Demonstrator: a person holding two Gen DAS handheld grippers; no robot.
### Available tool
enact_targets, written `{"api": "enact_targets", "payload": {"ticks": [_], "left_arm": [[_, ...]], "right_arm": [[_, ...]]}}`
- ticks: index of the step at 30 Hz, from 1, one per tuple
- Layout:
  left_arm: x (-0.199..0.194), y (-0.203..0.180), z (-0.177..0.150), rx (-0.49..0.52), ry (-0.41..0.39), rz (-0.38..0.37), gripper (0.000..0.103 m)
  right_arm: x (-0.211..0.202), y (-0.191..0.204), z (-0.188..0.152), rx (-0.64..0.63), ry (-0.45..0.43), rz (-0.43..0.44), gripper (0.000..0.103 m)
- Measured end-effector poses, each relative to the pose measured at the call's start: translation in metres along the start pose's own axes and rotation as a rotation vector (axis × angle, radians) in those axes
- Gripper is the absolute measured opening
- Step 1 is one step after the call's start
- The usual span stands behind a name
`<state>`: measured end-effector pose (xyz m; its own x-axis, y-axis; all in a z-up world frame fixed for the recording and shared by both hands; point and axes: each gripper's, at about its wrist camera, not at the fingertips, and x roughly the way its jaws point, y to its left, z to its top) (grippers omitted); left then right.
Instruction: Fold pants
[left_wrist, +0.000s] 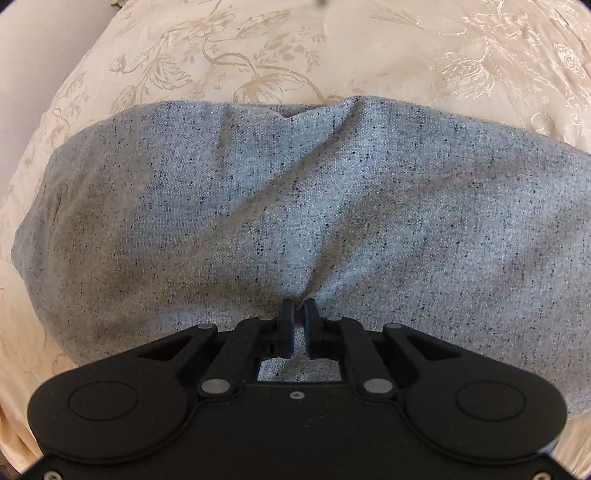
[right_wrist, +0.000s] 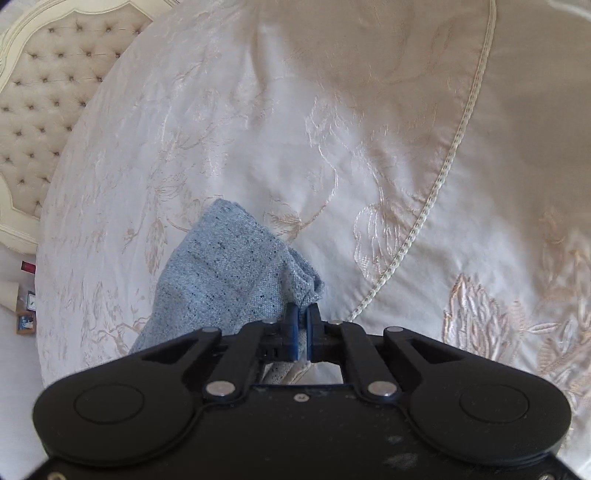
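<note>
On an embroidered cream bedspread, grey pants pinched by left hand-held gripper, right hand-held gripper clamping their corner, tufted headboard behind

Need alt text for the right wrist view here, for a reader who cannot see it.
The right gripper, jaws shut, pinches an edge of the grey-blue speckled pants, which lie bunched on a cream embroidered bedspread. A corded seam curves across the spread on the right, and a tufted headboard shows at upper left.

Embroidered cream bedspread, tufted headboard, corded seam
</note>
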<state>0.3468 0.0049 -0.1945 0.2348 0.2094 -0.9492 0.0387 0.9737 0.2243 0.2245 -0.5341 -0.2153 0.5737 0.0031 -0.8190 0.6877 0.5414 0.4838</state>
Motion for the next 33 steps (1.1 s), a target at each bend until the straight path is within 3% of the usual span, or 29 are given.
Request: {"api": "enact_targets", "payload": {"ticks": [5,8,10,14,16,19,21,23,25,28,31,33], "left_arm": [[0.0,-0.007,0.002,0.018,0.001,0.011,0.012],[-0.001,-0.01,-0.002,0.02,-0.006,0.014,0.012],[-0.004,-0.009,-0.003,0.021,-0.012,0.013,0.012],[-0.008,-0.008,-0.005,0.01,-0.019,0.003,0.012],[-0.012,-0.005,-0.006,0.001,-0.028,-0.014,0.013],[-0.023,0.003,-0.007,-0.019,-0.044,-0.069,0.017],[-0.035,0.012,-0.009,-0.034,-0.063,-0.101,0.017],[-0.052,0.024,-0.014,-0.05,-0.095,-0.107,0.017],[-0.069,0.037,-0.024,-0.066,-0.125,-0.117,0.017],[-0.087,0.057,-0.044,-0.077,-0.146,-0.109,0.017],[-0.093,0.07,-0.066,-0.062,-0.135,-0.08,0.018],[-0.094,0.072,-0.083,-0.03,-0.127,-0.063,0.028]], "right_arm": [[-0.003,-0.01,-0.003,-0.013,0.049,-0.082,0.004],[-0.025,0.004,0.006,-0.074,-0.075,-0.1,0.017],[-0.033,0.025,0.01,-0.196,-0.103,-0.03,0.017],[-0.009,0.078,0.006,-0.389,0.036,0.138,0.017],[0.011,0.104,-0.002,-0.491,0.079,0.166,0.017],[0.052,0.13,-0.012,-0.587,0.149,0.143,0.017],[0.086,0.135,-0.011,-0.604,0.178,0.05,0.015],[0.104,0.134,-0.002,-0.606,0.137,-0.054,0.01],[0.103,0.13,0.005,-0.577,0.101,-0.072,0.008],[0.083,0.125,0.007,-0.553,0.071,-0.029,0.016],[0.057,0.119,-0.002,-0.557,0.078,0.039,0.017],[0.041,0.117,-0.015,-0.563,0.09,0.083,0.017]]}}
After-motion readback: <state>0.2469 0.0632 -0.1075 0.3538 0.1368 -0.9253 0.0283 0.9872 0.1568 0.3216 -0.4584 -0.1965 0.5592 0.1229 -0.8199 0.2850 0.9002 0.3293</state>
